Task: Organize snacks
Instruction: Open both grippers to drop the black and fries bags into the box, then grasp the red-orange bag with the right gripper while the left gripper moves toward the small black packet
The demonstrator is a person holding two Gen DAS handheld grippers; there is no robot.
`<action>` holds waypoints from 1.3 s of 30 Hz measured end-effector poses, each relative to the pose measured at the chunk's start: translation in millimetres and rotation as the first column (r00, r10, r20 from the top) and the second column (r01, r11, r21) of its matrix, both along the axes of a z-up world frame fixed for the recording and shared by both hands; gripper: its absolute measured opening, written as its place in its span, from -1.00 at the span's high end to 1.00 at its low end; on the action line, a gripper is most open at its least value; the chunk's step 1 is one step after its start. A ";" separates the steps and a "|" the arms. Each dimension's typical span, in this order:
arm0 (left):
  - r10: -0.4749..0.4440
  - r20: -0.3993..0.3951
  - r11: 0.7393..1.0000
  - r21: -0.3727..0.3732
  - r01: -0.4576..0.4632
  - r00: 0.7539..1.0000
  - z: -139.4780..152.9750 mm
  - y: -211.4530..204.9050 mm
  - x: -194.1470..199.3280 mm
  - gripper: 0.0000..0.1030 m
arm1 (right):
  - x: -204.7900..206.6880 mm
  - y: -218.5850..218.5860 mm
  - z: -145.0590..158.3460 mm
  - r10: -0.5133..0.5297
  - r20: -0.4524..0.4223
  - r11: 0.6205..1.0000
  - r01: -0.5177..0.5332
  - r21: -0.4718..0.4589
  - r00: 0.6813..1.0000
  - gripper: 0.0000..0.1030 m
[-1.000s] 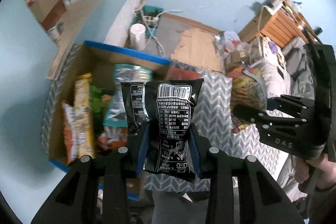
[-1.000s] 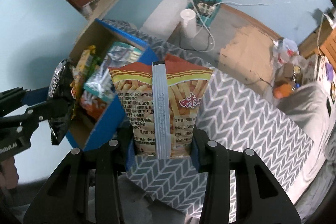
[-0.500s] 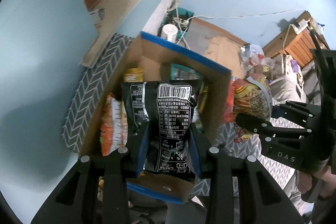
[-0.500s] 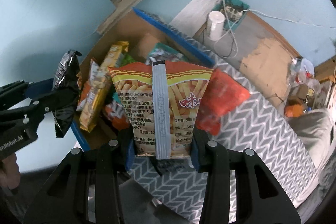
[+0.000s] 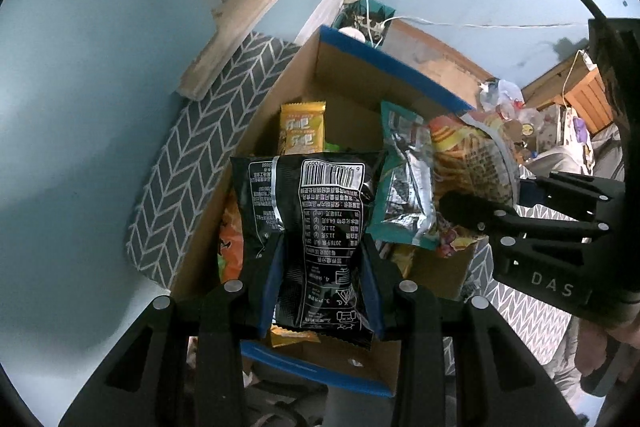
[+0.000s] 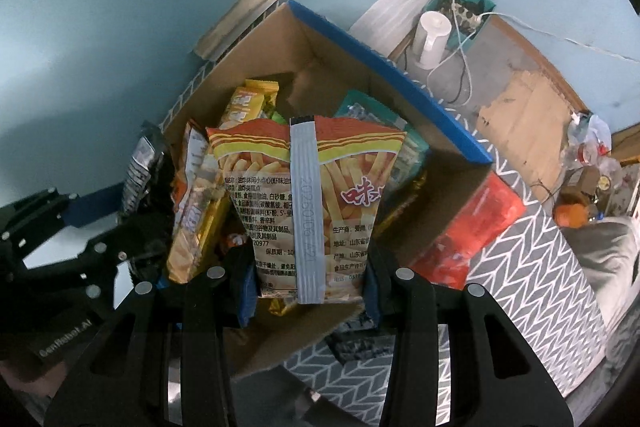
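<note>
My left gripper (image 5: 320, 279) is shut on a black snack bag (image 5: 308, 211) and holds it over the open cardboard box (image 5: 352, 75) with blue-taped rims. My right gripper (image 6: 308, 267) is shut on an orange fries snack bag (image 6: 340, 195), also over the box (image 6: 332, 55). The box holds several snack packs, among them a yellow bar pack (image 5: 302, 127) and a teal-and-silver bag (image 5: 404, 179). The right gripper with its fries bag (image 5: 472, 163) shows at the right of the left wrist view. The left gripper with the black bag (image 6: 140, 171) shows at the left of the right wrist view.
The box stands on a grey chevron cloth (image 6: 540, 287). A red snack bag (image 6: 476, 227) lies on the cloth right of the box. A wooden shelf (image 5: 256, 3) runs along the blue wall behind. A white cup (image 6: 430, 39) and cables sit on the floor beyond.
Both grippers have moved left and forward with their bags, from beside the box to directly above its opening. Both bags stay gripped.
</note>
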State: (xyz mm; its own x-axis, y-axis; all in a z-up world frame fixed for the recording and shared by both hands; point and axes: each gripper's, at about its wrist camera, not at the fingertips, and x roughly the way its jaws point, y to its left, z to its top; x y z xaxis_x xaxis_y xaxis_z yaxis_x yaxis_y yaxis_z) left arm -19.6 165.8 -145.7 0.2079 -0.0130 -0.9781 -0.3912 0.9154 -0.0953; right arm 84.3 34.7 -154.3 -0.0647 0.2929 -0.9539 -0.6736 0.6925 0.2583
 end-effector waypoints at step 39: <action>-0.076 -0.020 0.996 0.047 0.076 0.997 -3.3 -61.5 3.9 -0.47 | 30.4 -129.5 -28.3 -0.203 0.029 0.970 0.205 -0.134 0.979 -0.39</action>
State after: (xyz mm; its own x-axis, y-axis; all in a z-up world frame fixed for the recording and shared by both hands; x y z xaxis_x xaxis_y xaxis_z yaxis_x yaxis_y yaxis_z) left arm -15.7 104.3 -149.0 0.1899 0.0183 -0.9816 -0.3216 0.9458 -0.0445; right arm 114.7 -94.8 -182.5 -0.0028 0.1660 -0.9861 -0.5175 0.8436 0.1435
